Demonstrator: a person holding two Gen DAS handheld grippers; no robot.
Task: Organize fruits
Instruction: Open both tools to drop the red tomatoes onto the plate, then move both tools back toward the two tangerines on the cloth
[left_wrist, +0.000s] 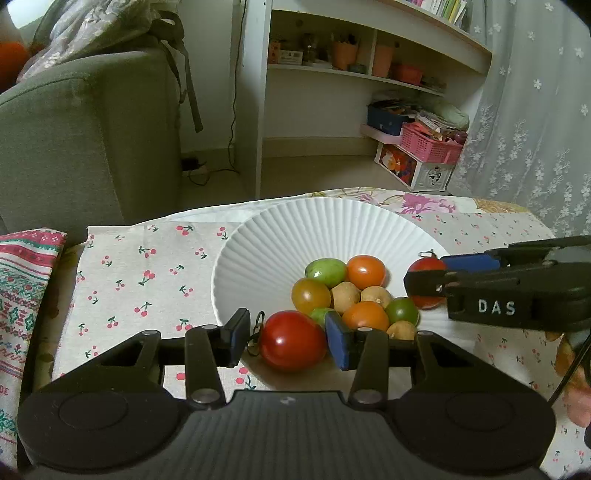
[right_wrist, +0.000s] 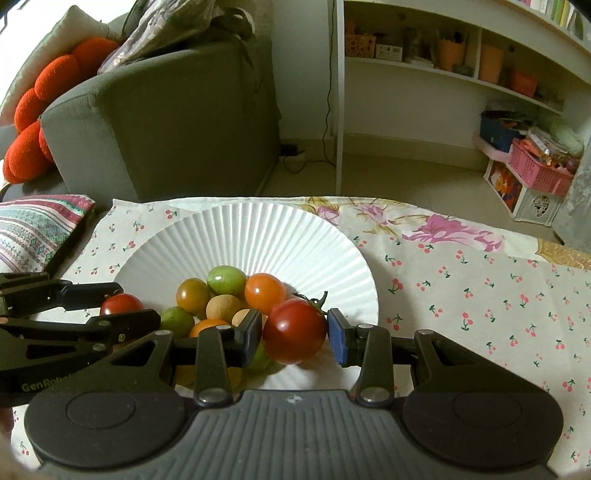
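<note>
Both grippers sit at the plate (left_wrist: 280, 236), left (left_wrist: 288, 339) wide around 1 red tomato (left_wrist: 293, 339), right (right_wrist: 293, 334) pinching another (right_wrist: 294, 330).

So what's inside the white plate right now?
The ridged white plate holds a pile of small tomatoes, green, orange and olive, plus tan round fruits. Each claw frames a red tomato over its near rim; fruit beneath the claws is hidden.

Each hand-held gripper (left_wrist: 291, 341) is matte black with blue pads (left_wrist: 339, 339), silver screws, white "DAS" lettering, possibly embossed
</note>
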